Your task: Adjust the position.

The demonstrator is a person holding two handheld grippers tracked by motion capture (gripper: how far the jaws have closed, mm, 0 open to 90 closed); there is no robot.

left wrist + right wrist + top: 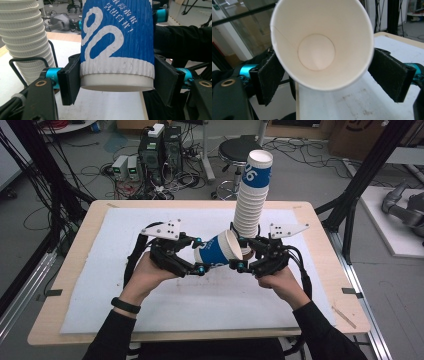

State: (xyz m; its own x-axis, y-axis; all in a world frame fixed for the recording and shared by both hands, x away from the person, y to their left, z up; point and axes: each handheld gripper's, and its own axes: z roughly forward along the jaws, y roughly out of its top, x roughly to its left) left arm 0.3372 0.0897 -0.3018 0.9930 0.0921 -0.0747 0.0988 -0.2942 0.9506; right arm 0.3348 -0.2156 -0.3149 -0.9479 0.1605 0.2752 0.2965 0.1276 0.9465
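Observation:
A blue-and-white paper cup (216,252) lies sideways in the air above the table's middle, its mouth to the right. My left gripper (200,255) is shut on its base end; in the left gripper view both pads (71,82) press the cup (117,37) just above its white bottom. My right gripper (241,253) stands open around the cup's mouth. In the right gripper view the round rim (322,86) sits undeformed between the wide pads (390,75). A tall, leaning stack of white cups (251,200), blue-printed on top, rises just behind the grippers.
A white mat (150,305) covers the wooden table (75,250). Beyond the far edge stand a black stool (239,151), computer boxes (160,150) and loose cables. Black frame posts (355,180) flank the table. The cup stack (25,42) stands left in the left gripper view.

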